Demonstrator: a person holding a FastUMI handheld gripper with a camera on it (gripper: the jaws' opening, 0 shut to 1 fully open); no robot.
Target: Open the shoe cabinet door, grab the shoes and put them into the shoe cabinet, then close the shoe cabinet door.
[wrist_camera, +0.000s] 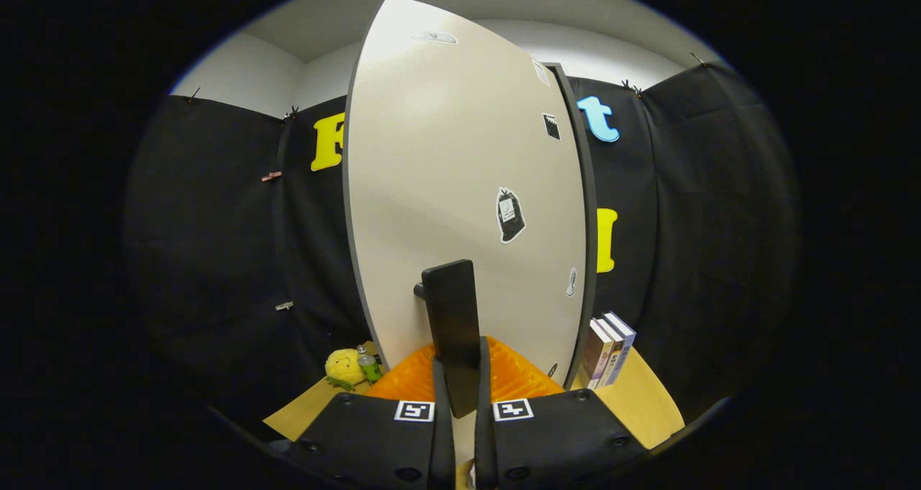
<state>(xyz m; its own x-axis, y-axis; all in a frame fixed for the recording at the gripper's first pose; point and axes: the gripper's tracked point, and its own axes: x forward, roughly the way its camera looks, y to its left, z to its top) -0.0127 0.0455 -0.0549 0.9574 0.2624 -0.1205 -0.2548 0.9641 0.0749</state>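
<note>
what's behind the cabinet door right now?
The gripper is shut on the black handle of the white door. Past the door's right edge show a dark cabinet edge and upright books. The door covers the cabinet's inside.

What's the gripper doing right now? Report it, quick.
Gripper: fingers shut on the dark door handle of the shoe cabinet door, one finger on each side of it.
</note>
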